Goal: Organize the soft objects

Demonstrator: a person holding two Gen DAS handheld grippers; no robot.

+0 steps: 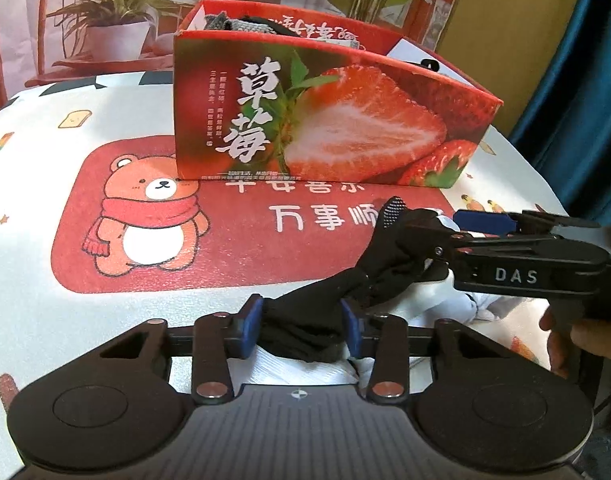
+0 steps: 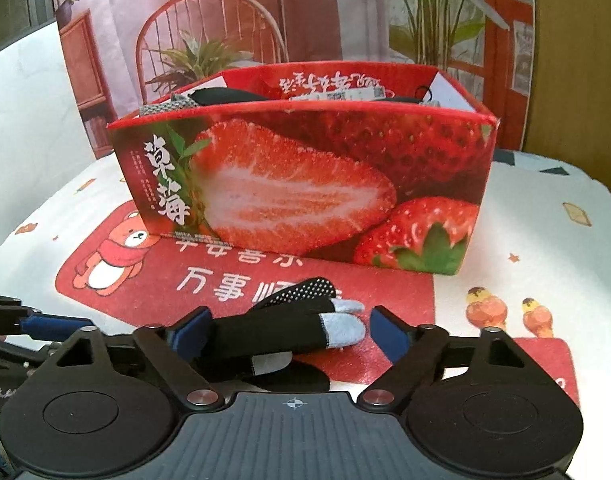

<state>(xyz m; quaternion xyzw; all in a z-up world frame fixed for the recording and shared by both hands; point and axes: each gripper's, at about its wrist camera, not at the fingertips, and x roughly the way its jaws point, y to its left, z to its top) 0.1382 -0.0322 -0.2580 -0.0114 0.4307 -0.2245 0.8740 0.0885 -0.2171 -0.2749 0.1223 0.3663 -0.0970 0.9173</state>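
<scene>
— What's biggest out there?
— The tablecloth, with the strawberry box at twelve o'clock holding dark and grey cloth items.
— And the glove?
— The black glove lies in front of the box, on the cloth.
— The claws?
— Left gripper pinches the glove's cuff end. Right gripper is spread around its grey-tipped fingers, the right-hand pad clear of them.
</scene>
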